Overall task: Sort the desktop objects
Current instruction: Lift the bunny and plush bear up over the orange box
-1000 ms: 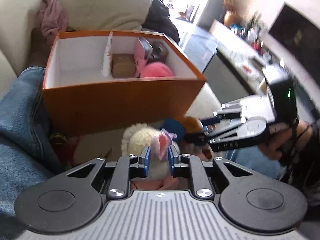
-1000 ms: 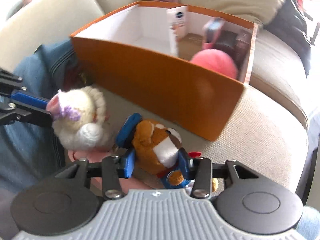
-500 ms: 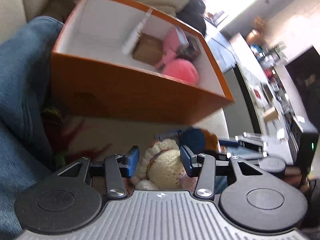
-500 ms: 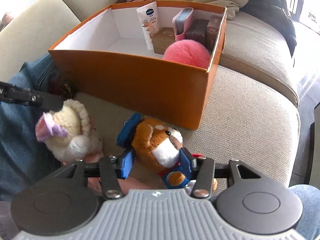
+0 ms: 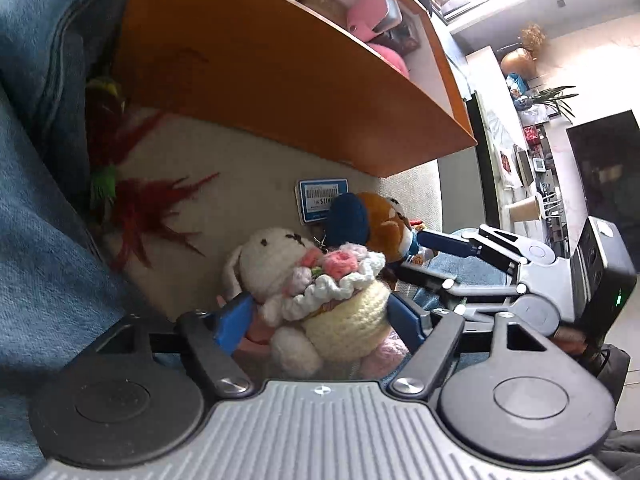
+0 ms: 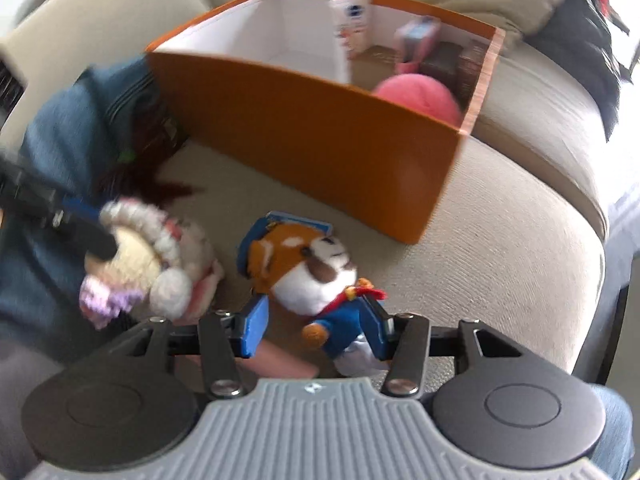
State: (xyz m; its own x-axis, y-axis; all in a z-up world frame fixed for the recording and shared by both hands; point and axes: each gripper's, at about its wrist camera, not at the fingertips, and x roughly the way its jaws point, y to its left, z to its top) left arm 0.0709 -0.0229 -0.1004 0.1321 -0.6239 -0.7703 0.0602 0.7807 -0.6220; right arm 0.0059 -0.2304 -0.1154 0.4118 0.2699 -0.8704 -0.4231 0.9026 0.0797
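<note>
- Holding two soft toys low over the sofa cushion (image 6: 500, 216), just in front of the orange box (image 6: 320, 128), neither yet inside it.
- Left gripper (image 5: 320, 320): blue fingers (image 5: 232, 322) spread wide, pressed to either side of the crocheted bunny (image 5: 316, 292) at its yellow skirt — clamped, as far as I can judge, though the far pad is mostly hidden.
- Right gripper (image 6: 314, 322): pads flank the fox plush (image 6: 308, 268) at its blue jacket; whether they grip it or merely bracket it I cannot tell.
- Risk, bunny: yarn body squashes and is held low, so it could roll out of my fingers on the lift.
- Risk, fox: head-heavy and caught near the legs — likely to tip forward; its blue barcode tag (image 5: 322, 200) trails behind and may snag on the box wall.
- Risk, both: toys and grippers sit close together, so raising them at once could knock one against the other.
- Box contents, right end: pink pom-pom ball (image 6: 416, 98), pink case (image 6: 416, 42), dark boxes (image 6: 460, 62), a white tube (image 6: 354, 22) standing upright.
- Box, left part: white floor bare.
- Beside the box, by my jeans (image 5: 36, 208): a red feathered toy (image 5: 140, 200), unsorted.
</note>
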